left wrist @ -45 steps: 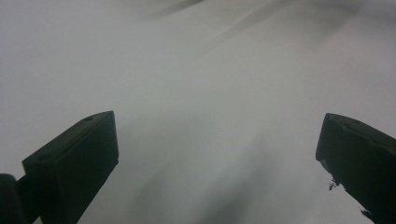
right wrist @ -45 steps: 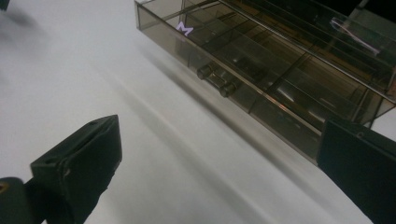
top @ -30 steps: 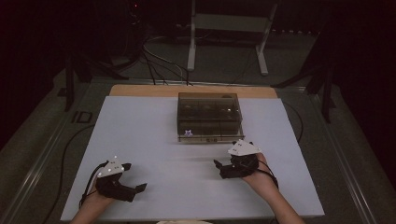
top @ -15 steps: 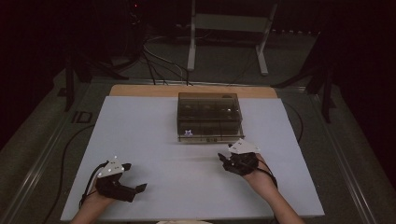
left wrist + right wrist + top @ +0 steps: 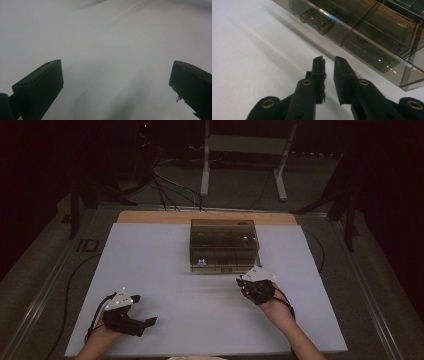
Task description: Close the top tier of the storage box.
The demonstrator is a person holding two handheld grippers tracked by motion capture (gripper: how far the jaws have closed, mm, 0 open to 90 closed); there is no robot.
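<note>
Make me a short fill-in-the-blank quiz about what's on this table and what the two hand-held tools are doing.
1. The smoky see-through box sits on a ____ table.
2. The right gripper has just been closing; its fingers are nearly together with ____ between them.
3. The left gripper has its fingers spread ____ above the bare surface.
4. The gripper nearer the box is the ____ one.

Missing words: white; nothing; wide; right

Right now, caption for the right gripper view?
Right gripper, jaws nearly closed on nothing, points at the smoky clear plastic box on the white table.
</note>
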